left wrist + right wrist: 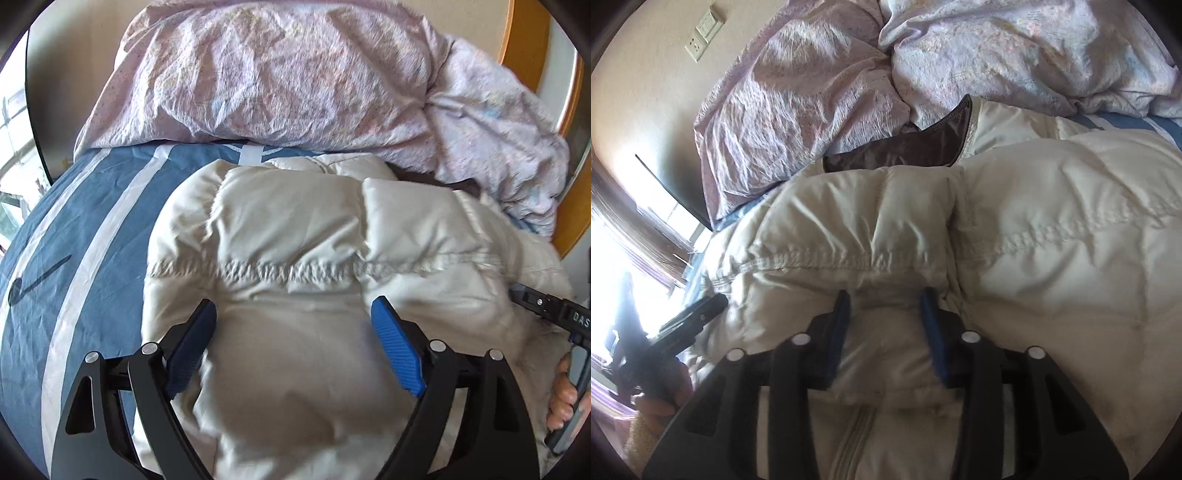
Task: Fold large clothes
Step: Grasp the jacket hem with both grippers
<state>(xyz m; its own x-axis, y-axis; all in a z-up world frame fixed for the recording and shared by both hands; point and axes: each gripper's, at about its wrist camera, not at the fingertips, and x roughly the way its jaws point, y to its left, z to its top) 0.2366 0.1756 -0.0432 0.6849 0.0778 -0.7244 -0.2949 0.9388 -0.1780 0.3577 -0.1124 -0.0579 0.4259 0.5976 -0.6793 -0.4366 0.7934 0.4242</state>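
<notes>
A cream puffer jacket lies bunched on a blue bedsheet w/ white stripes; all places below are relative to the jacket.

Left gripper: jaws spread wide, the 2 blue pads on either side of a puffy section at the jacket's near end. The fabric bulges up between them, but the pads don't look pressed in, so nothing is clamped. Whether the left pad touches the jacket's edge can't be told.

Right gripper: jaws about half closed, w/ a ridge of jacket fabric between the pads, just below a gathered seam. The pads sit right against the bunched cloth, which looks pinched. A zipper line runs down the jacket under this gripper.

Beyond the jacket's far end, a crumpled pink floral duvet is heaped against the wall. Dark brown lining shows at the jacket's far edge, next to the duvet.

In the left wrist view the right gripper's body & the hand holding it appear at the jacket's right side. In the right wrist view the left gripper appears at the jacket's left, toward a bright window. A wall outlet plate sits above the duvet.
</notes>
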